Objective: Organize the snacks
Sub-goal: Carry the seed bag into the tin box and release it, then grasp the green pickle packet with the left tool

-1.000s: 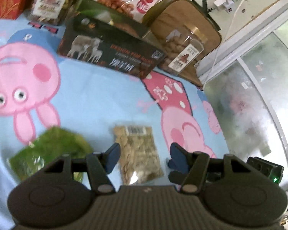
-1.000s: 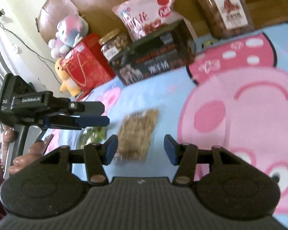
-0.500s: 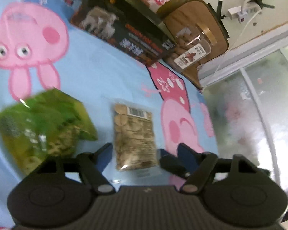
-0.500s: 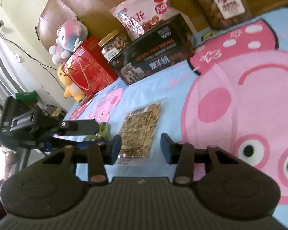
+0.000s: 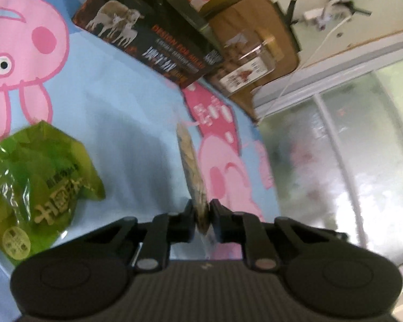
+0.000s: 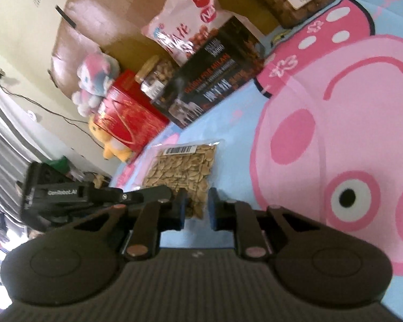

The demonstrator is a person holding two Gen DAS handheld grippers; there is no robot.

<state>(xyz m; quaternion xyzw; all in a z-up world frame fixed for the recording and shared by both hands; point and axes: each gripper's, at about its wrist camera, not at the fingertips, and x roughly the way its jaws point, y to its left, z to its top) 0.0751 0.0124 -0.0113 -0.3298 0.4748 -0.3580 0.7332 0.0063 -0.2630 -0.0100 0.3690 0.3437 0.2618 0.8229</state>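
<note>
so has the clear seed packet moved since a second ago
Yes. The seed packet lay flat on the blue cartoon sheet beside the green snack bag; now it stands edge-on, pinched by the left gripper.

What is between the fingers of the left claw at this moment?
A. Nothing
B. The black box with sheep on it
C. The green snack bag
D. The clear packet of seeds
D: in the left wrist view, the left claw is shut on the near edge of the clear packet of seeds.

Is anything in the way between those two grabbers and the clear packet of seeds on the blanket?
Nothing visible. The left gripper is shut on the near edge of the seed packet. The right gripper has just been closing, its jaws either side of the same edge.
</note>
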